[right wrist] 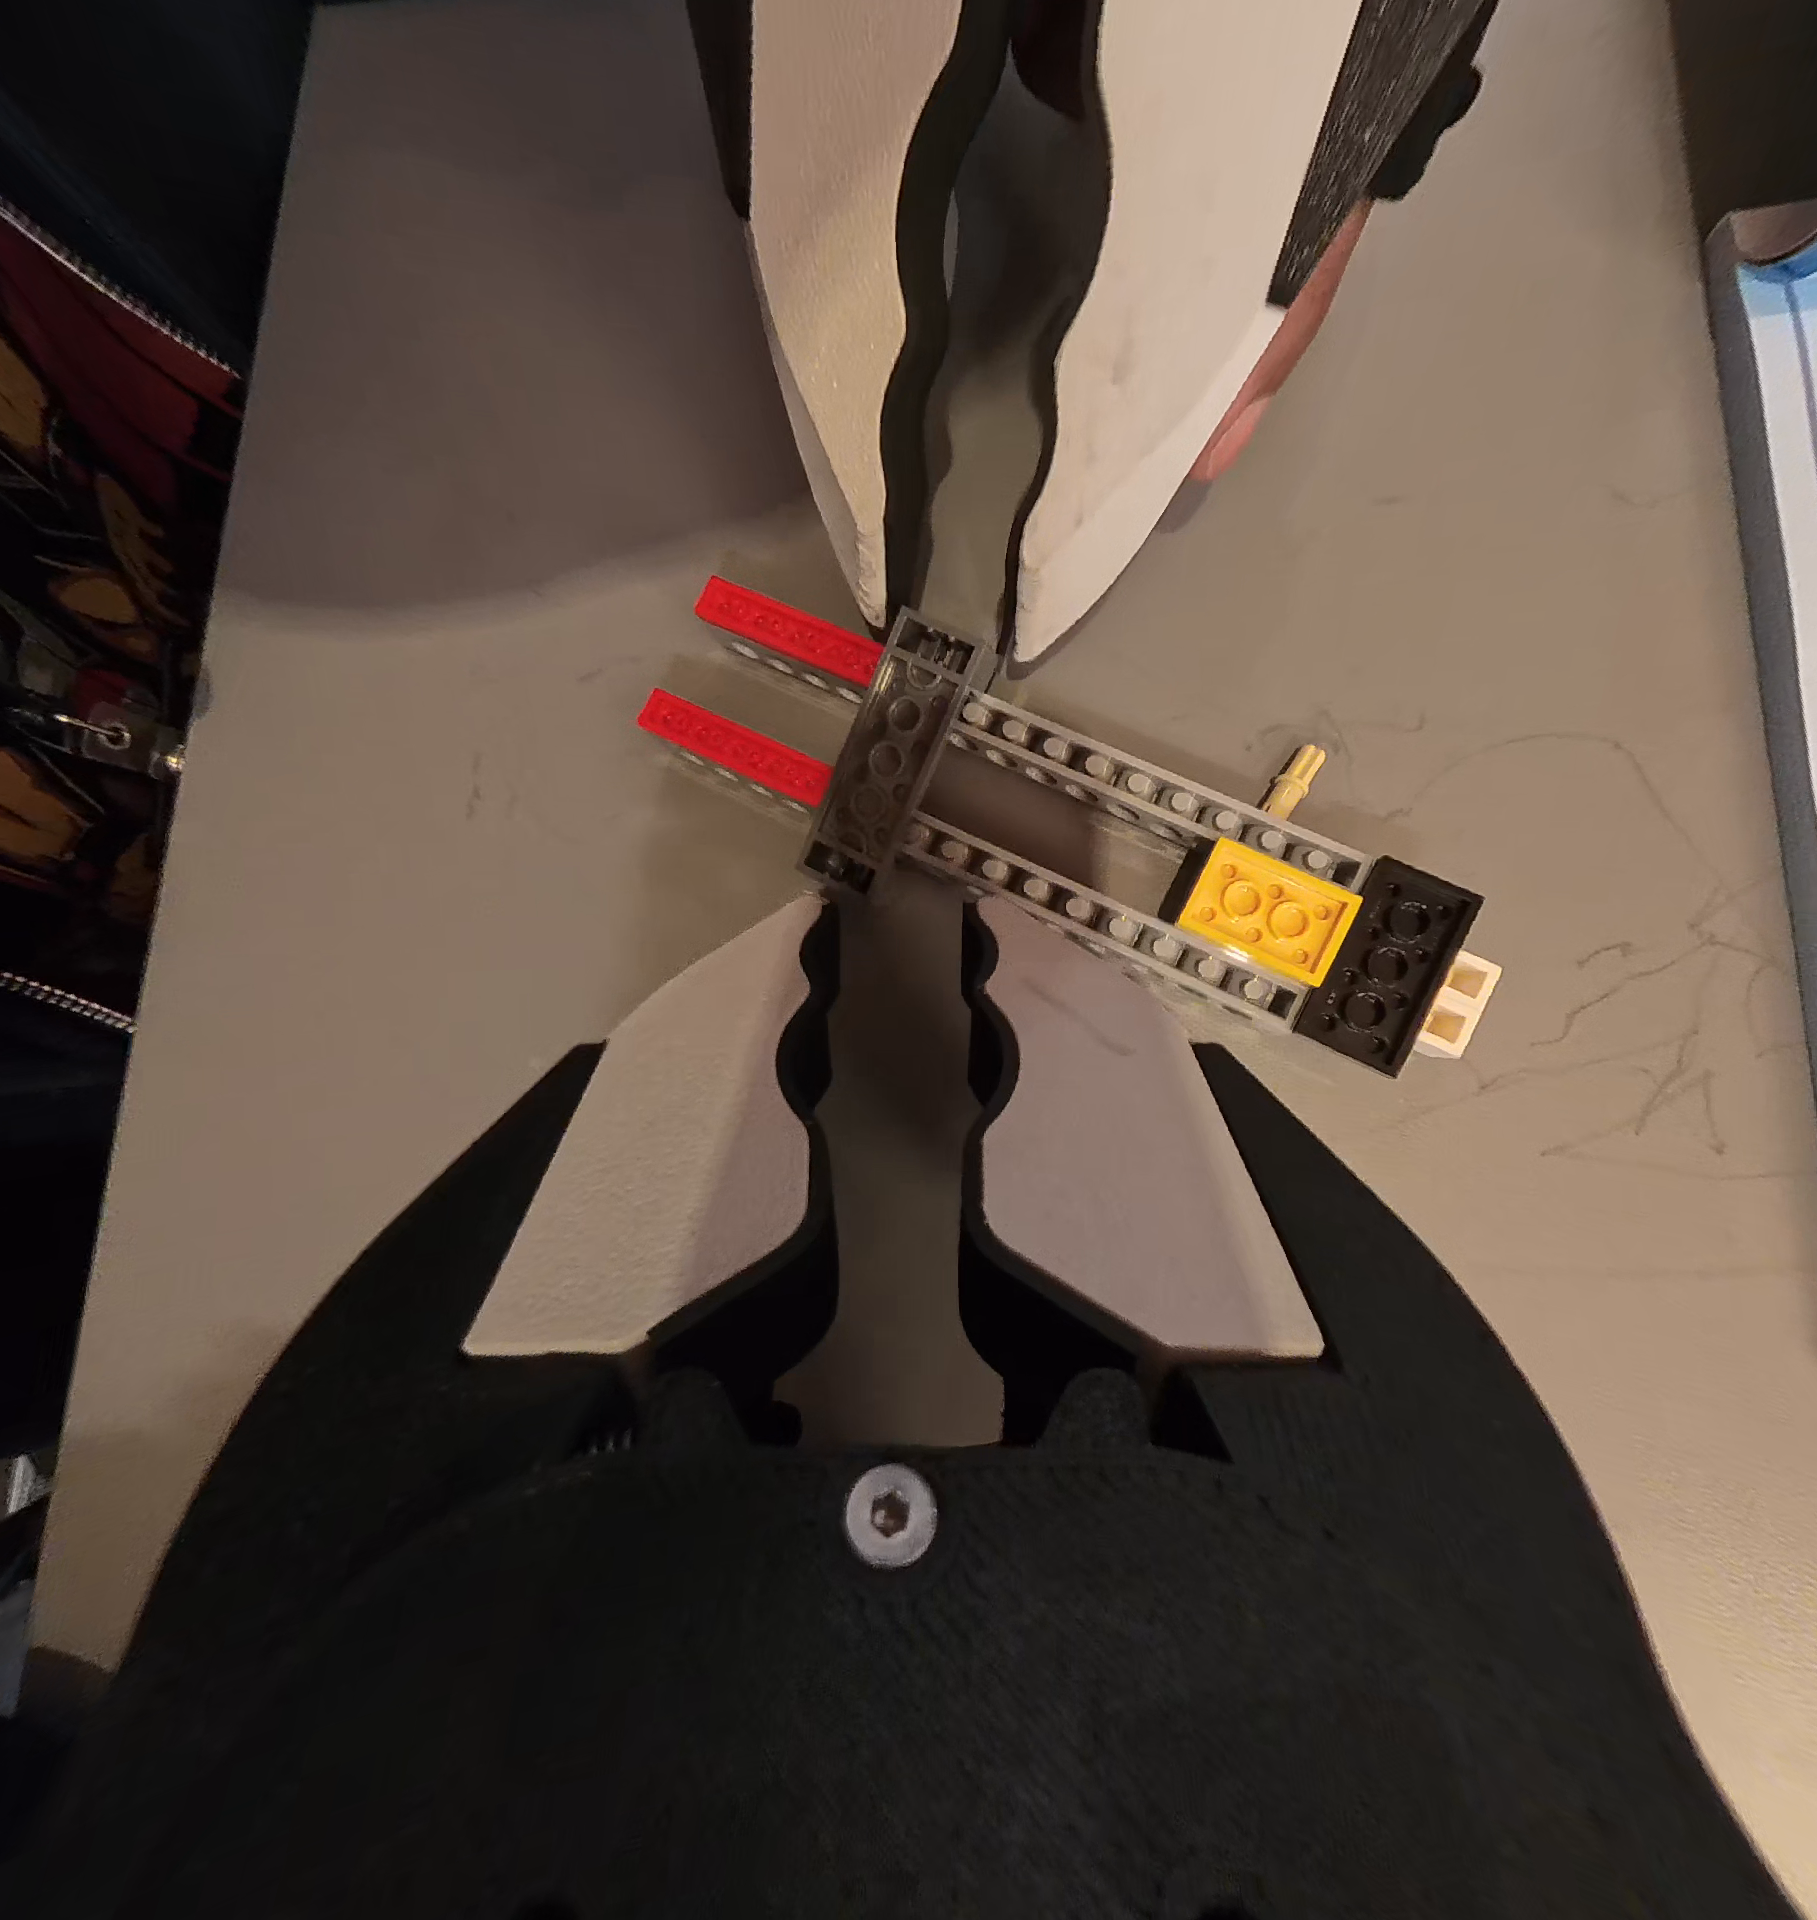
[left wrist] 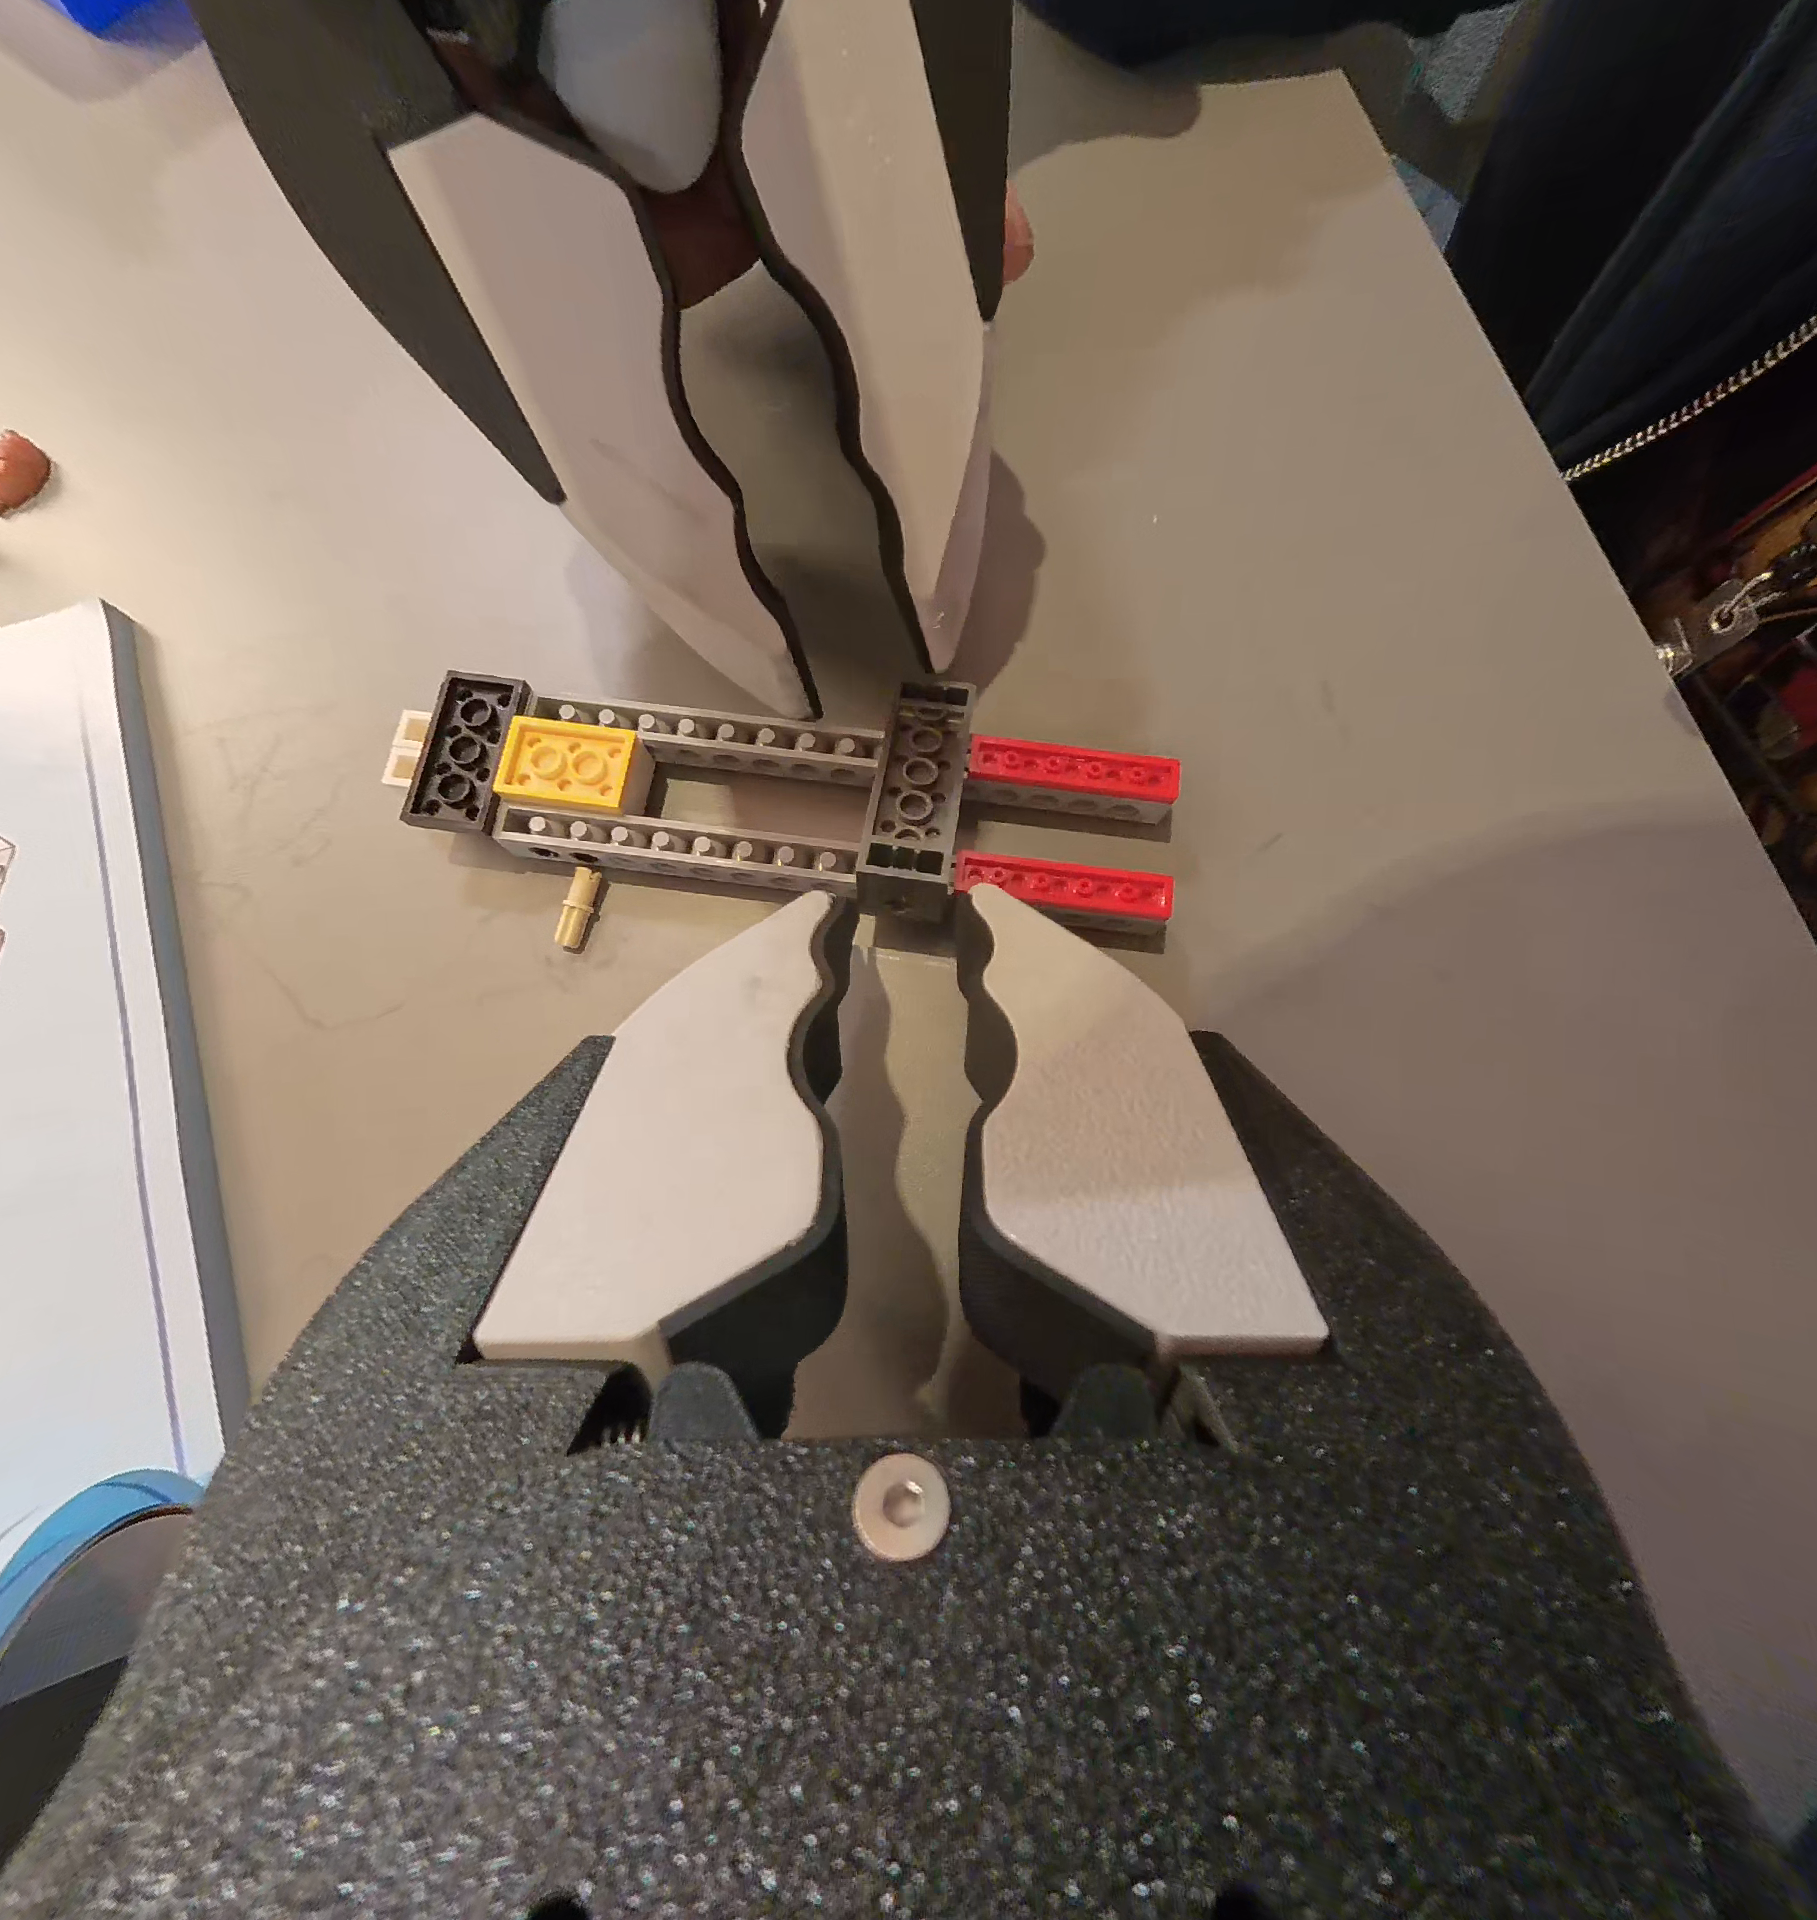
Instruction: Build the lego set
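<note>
Two narrow-gapped grippers, left [left wrist: 899,904] and right [right wrist: 899,909], flank my grey-beamed plastic brick frame's [left wrist: 696,790] dark crosspiece [left wrist: 914,790]; pad contact is unclear, two red plates [left wrist: 1075,774] visible.

No writing, number or brand mark can be read anywhere in either view. The open booklet [left wrist: 62,1039] lying at the edge of the bench [left wrist: 1299,520] carries only printed drawings of bricks; any lettering on its page is too small or cut off to make out. The bricks of the toy frame [left wrist: 779,800] show bare studs, with nothing legible moulded on them. The dark bag [right wrist: 62,540] beside the bench has a coloured pattern, yet no readable sign or label.
</note>
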`<state>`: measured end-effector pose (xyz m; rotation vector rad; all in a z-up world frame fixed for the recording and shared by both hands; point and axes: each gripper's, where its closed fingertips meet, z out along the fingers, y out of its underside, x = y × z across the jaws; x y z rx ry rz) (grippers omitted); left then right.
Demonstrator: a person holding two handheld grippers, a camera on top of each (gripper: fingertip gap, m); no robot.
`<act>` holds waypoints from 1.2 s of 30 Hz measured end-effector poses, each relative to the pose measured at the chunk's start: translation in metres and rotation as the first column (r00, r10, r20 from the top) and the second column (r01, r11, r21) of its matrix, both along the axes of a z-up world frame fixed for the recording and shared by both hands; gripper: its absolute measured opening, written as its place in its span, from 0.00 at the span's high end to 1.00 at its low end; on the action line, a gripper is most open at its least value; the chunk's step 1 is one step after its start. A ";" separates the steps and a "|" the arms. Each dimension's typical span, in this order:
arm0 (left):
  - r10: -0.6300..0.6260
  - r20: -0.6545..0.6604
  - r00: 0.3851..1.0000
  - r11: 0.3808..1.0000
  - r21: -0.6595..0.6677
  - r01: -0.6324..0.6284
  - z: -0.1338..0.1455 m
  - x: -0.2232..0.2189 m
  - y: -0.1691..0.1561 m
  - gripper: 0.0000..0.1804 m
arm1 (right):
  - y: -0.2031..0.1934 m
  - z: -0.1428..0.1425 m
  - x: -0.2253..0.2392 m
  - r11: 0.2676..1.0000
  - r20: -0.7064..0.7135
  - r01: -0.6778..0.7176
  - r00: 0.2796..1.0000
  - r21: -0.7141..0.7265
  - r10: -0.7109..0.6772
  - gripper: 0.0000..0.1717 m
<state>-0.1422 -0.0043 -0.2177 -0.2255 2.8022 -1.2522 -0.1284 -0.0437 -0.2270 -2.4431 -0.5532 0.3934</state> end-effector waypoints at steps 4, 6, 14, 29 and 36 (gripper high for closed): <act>0.005 -0.006 1.000 1.000 0.024 -0.005 -0.004 0.001 0.001 0.91 | 0.001 -0.003 0.000 1.000 0.012 -0.001 1.000 -0.007 0.001 0.87; 0.000 -0.004 1.000 1.000 0.029 0.001 -0.005 0.000 0.001 0.92 | 0.002 -0.002 -0.001 1.000 0.014 -0.006 1.000 0.002 0.006 0.88; -0.001 -0.017 1.000 0.999 0.042 0.002 -0.004 -0.002 0.004 0.95 | 0.007 0.010 -0.003 0.998 -0.020 -0.001 1.000 0.059 0.002 0.88; -0.001 -0.063 0.998 0.997 0.079 0.006 -0.008 -0.007 0.007 0.94 | 0.009 0.005 0.004 0.998 0.015 0.026 1.000 0.051 -0.027 0.88; 0.020 -0.055 0.998 0.997 0.074 -0.016 -0.006 -0.004 0.010 0.93 | 0.006 0.006 0.007 0.998 0.024 0.031 0.999 0.052 -0.032 0.88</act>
